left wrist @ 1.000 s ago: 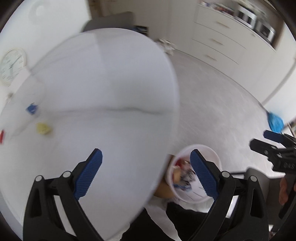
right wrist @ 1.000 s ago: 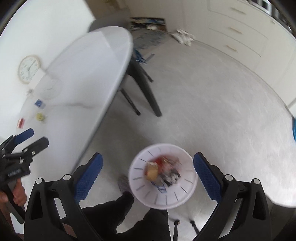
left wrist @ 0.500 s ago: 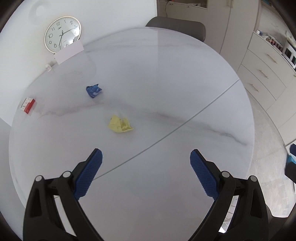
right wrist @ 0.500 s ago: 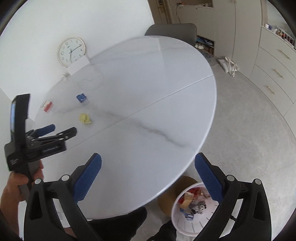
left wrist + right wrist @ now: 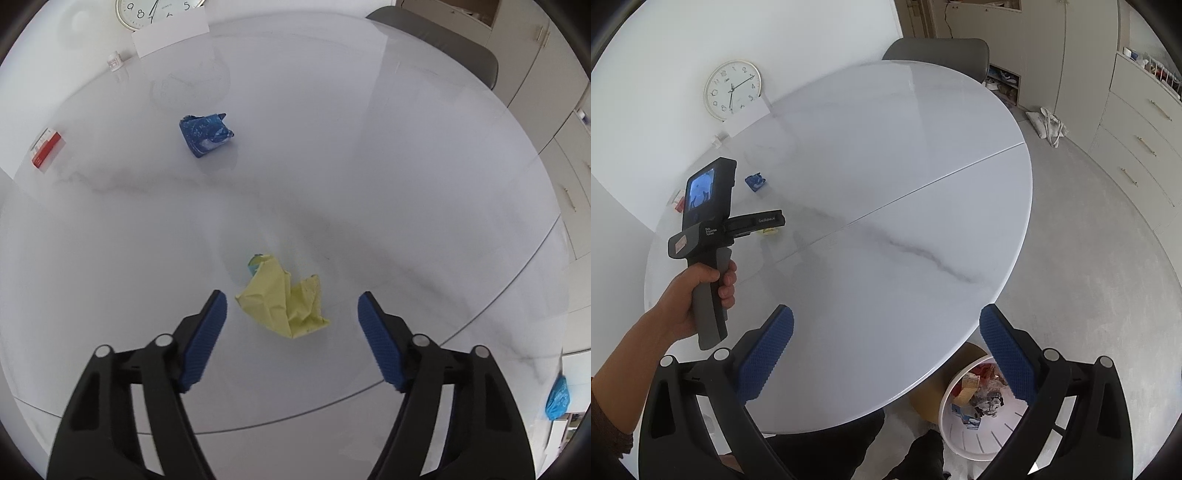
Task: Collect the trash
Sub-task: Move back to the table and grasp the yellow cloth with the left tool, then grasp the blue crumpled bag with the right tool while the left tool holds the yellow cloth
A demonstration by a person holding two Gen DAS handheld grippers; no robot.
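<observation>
A crumpled yellow paper [image 5: 286,302] lies on the white marble table [image 5: 388,177], just ahead of and between the fingers of my left gripper [image 5: 291,308], which is open and empty. A crumpled blue wrapper [image 5: 205,134] lies farther off, to the left. In the right wrist view my right gripper [image 5: 886,325] is open and empty above the table's near edge. The left gripper [image 5: 775,221] shows there over the yellow paper [image 5: 770,231], with the blue wrapper [image 5: 756,182] beyond. A white trash bin [image 5: 975,439] with trash in it stands on the floor below the table's right edge.
A red and white box [image 5: 46,147] lies at the table's left edge. A clock [image 5: 732,89], a white card [image 5: 170,35] and a small jar [image 5: 115,61] stand at the far wall. A grey chair [image 5: 938,55] is behind the table. Cabinets [image 5: 1137,140] line the right.
Both grippers swung up from the bin toward the table. My left gripper moved forward to the yellow paper, which now lies between its open fingers.
</observation>
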